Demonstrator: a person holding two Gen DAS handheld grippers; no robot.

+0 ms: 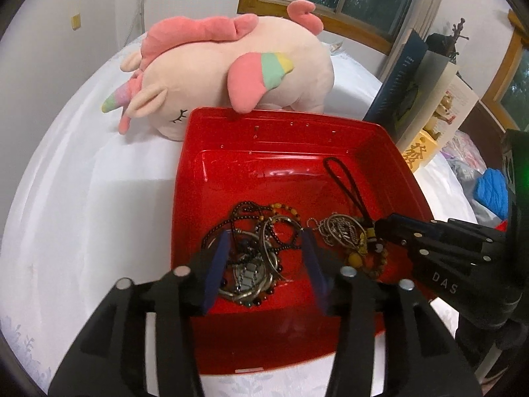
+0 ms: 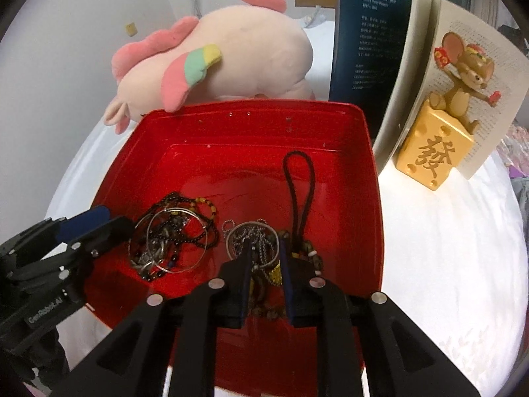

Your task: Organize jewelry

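A red tray (image 1: 231,139) (image 2: 370,172) holds two jewelry piles. The left pile (image 1: 254,258) (image 2: 172,235) is dark beaded necklaces, silver bangles and a watch. The right pile (image 1: 347,235) (image 2: 261,244) is silver chains, a ring, a black cord loop and brown beads. My left gripper (image 1: 266,248) (image 2: 99,221) is open, its fingers straddling the left pile. My right gripper (image 2: 266,251) (image 1: 380,228) is narrowly open, with the chains and beads of the right pile between its fingers.
A pink unicorn plush (image 1: 231,66) (image 2: 215,56) lies behind the tray. A dark blue book (image 2: 370,33) (image 1: 393,89), an open card and a mouse figurine on a gold cheese block (image 2: 433,145) stand to the right. White cloth (image 1: 82,198) covers the table.
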